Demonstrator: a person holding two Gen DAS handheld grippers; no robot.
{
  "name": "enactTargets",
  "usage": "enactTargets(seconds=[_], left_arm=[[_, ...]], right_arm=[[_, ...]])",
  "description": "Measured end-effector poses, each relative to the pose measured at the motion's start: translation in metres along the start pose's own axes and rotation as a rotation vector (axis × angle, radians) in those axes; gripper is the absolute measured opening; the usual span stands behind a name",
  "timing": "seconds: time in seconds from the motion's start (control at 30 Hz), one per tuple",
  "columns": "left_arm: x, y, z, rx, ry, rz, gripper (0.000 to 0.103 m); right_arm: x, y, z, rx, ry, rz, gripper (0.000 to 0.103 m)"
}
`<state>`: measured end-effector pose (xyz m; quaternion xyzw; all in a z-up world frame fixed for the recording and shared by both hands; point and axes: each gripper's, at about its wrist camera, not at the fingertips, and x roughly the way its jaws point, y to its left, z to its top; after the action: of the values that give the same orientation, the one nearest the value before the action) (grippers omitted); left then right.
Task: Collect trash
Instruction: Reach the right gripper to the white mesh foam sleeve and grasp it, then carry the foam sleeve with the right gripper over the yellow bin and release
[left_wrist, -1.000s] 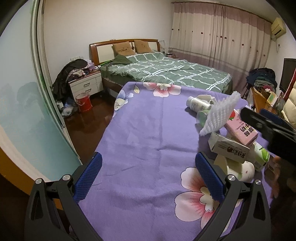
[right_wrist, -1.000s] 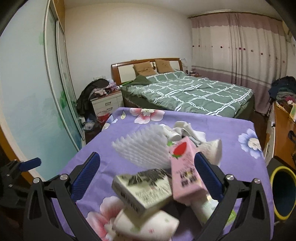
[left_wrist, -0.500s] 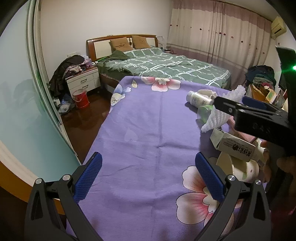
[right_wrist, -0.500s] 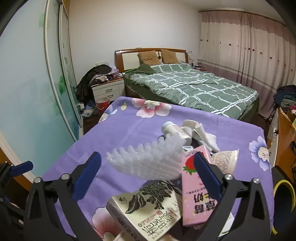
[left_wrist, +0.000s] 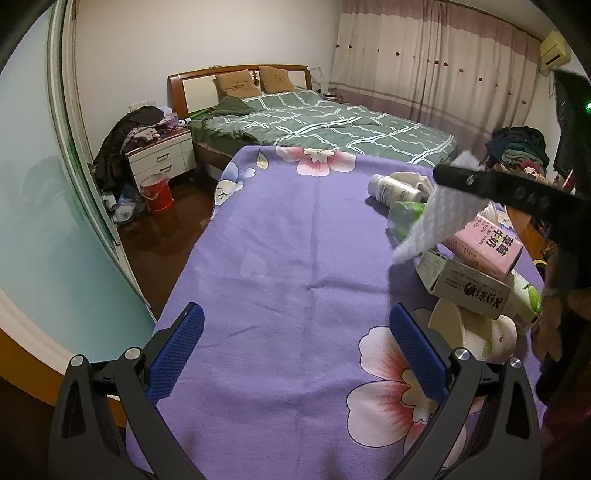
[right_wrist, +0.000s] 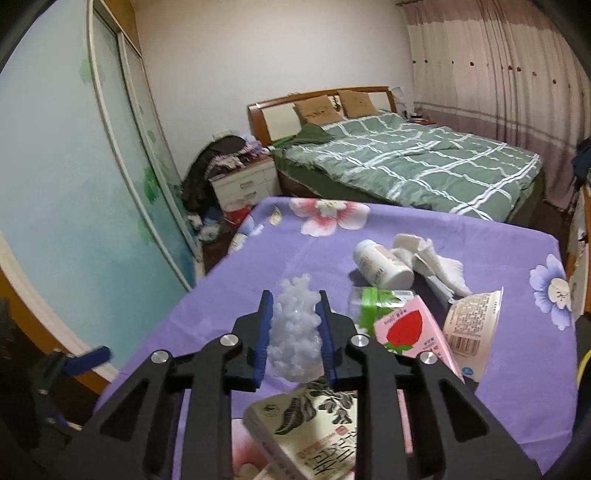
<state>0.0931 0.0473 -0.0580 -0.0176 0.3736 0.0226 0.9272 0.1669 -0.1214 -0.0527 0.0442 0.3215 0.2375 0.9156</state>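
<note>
The bumpy white foam sheet (right_wrist: 295, 339) is squeezed between the blue pads of the right gripper (right_wrist: 294, 334), and it is lifted up above the pile of trash. In the left wrist view the foam sheet (left_wrist: 432, 221) hangs down from the right gripper's black finger.

Right under the foam sheet lies a cream box with black leaf pictures (right_wrist: 314, 428). Just beside the foam sheet is a pink milk carton with a red strawberry (right_wrist: 410, 339). Behind the carton is a see-through bottle with a green label (right_wrist: 376, 302). Past that bottle lies a white plastic bottle (right_wrist: 380, 264), touching a crumpled white paper towel (right_wrist: 436, 262). A white paper cup with small print (right_wrist: 472, 328) lies on its side next to the pink carton. A round cream bowl (left_wrist: 476, 332) sits under the box.

All of it rests on a purple cloth with big flowers (left_wrist: 280, 266).

The left gripper (left_wrist: 295, 347) is spread wide with nothing in it, low over the bare part of the purple cloth, well apart from the foam sheet.
</note>
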Motion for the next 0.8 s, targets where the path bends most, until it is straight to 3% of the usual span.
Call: enactTargets(seconds=[0.23,0.4,0.6,0.8], left_arm=[[0.001,-0.005,0.000,0.005,0.000,-0.012,0.099],[-0.002,-0.020,0.002,0.038,-0.011,-0.043,0.099],[-0.003,-0.050,0.005,0.093,-0.012,-0.131,0.099],[0.005,-0.091,0.006,0.153,-0.003,-0.209,0.099]], right_arm=[[-0.048,0.006,0.018,0.004,-0.109,0.073,0.023],[-0.090,-0.012,0.027,0.029,-0.193,0.039,0.023],[-0.142,-0.069,0.024,0.109,-0.277,-0.087,0.023],[-0.197,-0.159,0.001,0.265,-0.353,-0.287,0.023]])
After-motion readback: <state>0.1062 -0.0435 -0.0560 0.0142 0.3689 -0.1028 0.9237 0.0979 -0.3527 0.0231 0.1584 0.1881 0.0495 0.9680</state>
